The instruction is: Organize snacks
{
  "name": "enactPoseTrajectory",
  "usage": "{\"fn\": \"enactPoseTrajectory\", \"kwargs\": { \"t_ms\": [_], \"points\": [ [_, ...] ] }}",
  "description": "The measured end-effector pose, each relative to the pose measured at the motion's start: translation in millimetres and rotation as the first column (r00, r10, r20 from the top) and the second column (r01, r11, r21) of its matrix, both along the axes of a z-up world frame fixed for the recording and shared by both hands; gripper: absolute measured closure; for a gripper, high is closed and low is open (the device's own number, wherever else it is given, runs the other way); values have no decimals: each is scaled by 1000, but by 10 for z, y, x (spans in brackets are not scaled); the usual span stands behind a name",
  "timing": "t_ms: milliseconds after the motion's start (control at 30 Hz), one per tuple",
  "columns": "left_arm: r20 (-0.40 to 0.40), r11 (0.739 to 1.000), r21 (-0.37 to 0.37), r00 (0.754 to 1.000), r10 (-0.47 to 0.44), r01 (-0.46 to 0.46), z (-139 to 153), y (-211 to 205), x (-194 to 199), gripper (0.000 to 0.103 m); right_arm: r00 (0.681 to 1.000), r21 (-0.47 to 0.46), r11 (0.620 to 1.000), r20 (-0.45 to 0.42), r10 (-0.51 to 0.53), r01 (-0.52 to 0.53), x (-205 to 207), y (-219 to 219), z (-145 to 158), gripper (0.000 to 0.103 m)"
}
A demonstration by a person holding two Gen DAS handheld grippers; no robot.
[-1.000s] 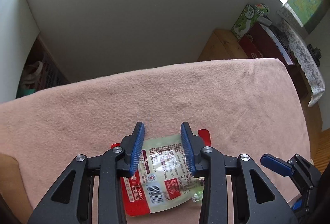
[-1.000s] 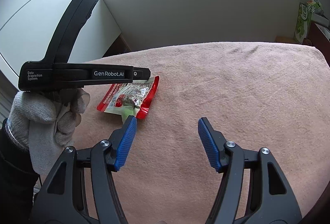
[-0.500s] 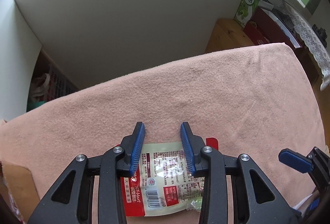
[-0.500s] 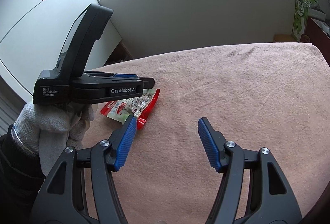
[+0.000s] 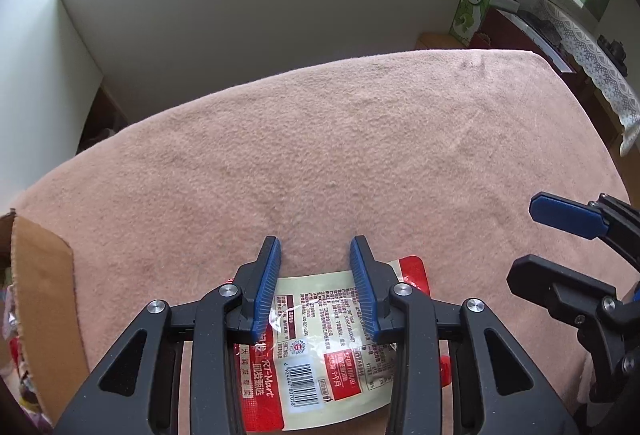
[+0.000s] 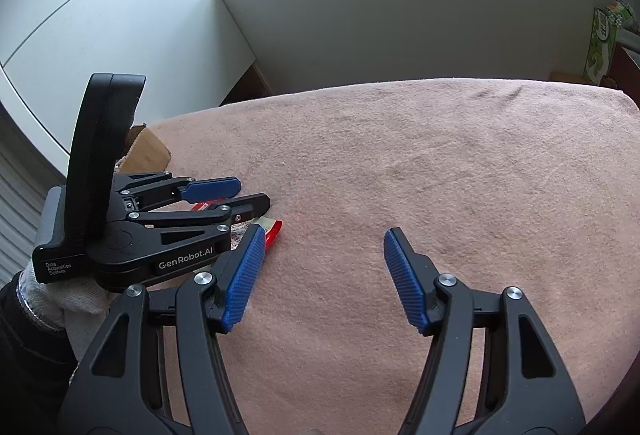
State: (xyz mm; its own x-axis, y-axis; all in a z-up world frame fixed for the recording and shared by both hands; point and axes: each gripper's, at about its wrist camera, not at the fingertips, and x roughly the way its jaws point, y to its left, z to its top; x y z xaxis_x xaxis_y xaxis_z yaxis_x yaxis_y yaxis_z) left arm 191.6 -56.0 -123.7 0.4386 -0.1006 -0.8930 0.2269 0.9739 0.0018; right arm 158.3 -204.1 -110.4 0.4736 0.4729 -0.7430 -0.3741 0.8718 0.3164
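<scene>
Snack packet (image 5: 320,351), a flat red and cream pouch with a barcode panel facing up, lies on the pink blanket-covered counter (image 5: 360,163) directly beneath the left claw (image 5: 316,287), whose blue pads straddle its upper edge with a clear gap between them and nothing pinched; whether the pads touch the film cannot be told from here. The right claw (image 6: 324,279) is spread wide and holds nothing, hovering over bare blanket just to the right of the packet (image 6: 272,231), which from that side shows only as a red corner poking out past the left tool. A cardboard box (image 5: 44,311) sits at the counter's left edge, seemingly with other wrappers inside, and is likely where the packet belongs. The main risk is the grasp itself: the pouch lies flat and looks slick, so pads closing from above could skate across the film or pinch blanket fibre along with it. A grip on the thin sealed edge alone may let the packet droop and slip out on the way to the box. The two tools are also near each other, so a sideways swing could knock them together.
</scene>
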Motion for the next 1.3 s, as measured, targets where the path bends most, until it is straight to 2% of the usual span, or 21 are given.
{"fn": "enactPoseTrajectory", "kwargs": {
  "t_ms": [267, 400, 567, 733, 800, 900, 1033, 1133, 1233, 1300],
  "points": [
    [15, 999, -7, 999, 32, -32, -3, 227, -376, 68, 999, -14, 999, 12, 36, -36, -73, 195, -22, 38],
    [31, 999, 20, 999, 26, -27, 1, 319, -560, 68, 997, 0, 997, 18, 72, -72, -125, 206, 27, 38],
    [59, 995, 55, 996, 74, -77, 67, 370, -683, 69, 993, 0, 993, 19, 116, -116, -275, 278, 42, 38],
    [151, 992, -39, 980, 127, -123, 415, 527, -1048, 68, 988, -59, 987, 28, 152, -150, -506, 388, -11, 38],
    [166, 991, -74, 979, 120, -109, 496, 559, -1241, 68, 984, -55, 983, 14, 176, -175, -569, 423, -44, 38],
    [104, 978, -178, 986, 129, -109, 428, 656, -1462, 68, 978, -72, 975, 16, 210, -208, -668, 508, -58, 38],
    [-47, 937, -327, 992, 116, -125, 150, 705, -1569, 68, 972, -111, 967, 17, 234, -231, -750, 644, -98, 38],
    [-64, 934, -324, 989, 134, -148, 44, 711, -1511, 68, 969, -132, 960, 5, 249, -246, -782, 716, -140, 38],
    [-66, 916, -360, 984, 165, -178, 56, 808, -1410, 68, 968, -155, 956, 3, 252, -249, -803, 744, -185, 38],
    [-54, 922, -339, 983, 178, -185, 72, 847, -1353, 68, 968, -154, 956, -4, 251, -249, -790, 738, -208, 38]
  ]
}}
